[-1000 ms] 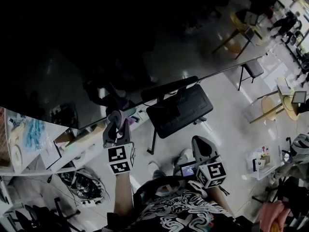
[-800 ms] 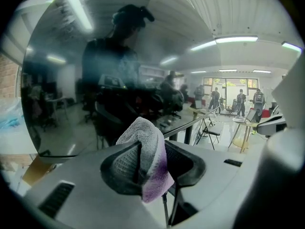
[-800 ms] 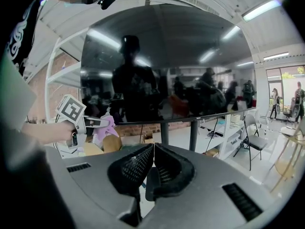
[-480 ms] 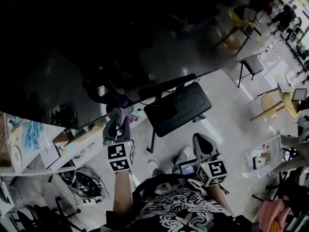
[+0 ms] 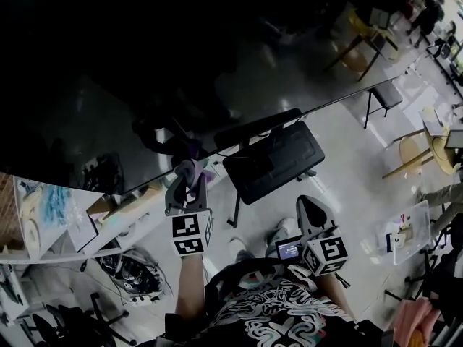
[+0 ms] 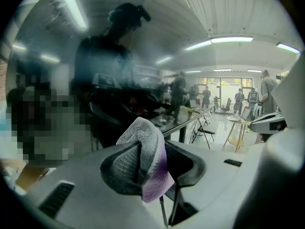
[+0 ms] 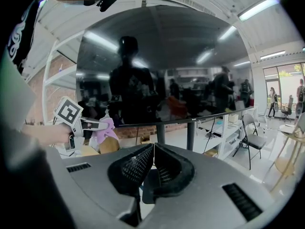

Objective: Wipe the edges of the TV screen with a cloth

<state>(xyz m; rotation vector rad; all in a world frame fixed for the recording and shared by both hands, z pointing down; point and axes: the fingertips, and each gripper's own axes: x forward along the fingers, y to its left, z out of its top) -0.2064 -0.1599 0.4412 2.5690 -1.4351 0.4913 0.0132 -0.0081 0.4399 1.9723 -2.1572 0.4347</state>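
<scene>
Soft grey-purple microfibre cloth (image 6: 144, 146) pinched in the left gripper (image 6: 144, 162) fingers, by the lower edge of the glossy black TV screen (image 7: 162, 66).
Limp and light, it is probably best held bunched; right gripper (image 7: 153, 163) fingers are pressed together, empty.

Left gripper (image 5: 188, 179) raised, jaws pinching cloth (image 6: 148, 149); right gripper (image 7: 153, 150) low, jaws together.

Left gripper (image 5: 185, 184) holds cloth (image 5: 191, 166), seemingly touching TV screen (image 5: 108, 71) edge.

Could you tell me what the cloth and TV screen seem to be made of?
The cloth looks like microfibre or terry, grey shading to purple: its surface is fuzzy and napped. The TV screen looks like glossy glass or plastic: it mirrors ceiling lights and people.
</scene>
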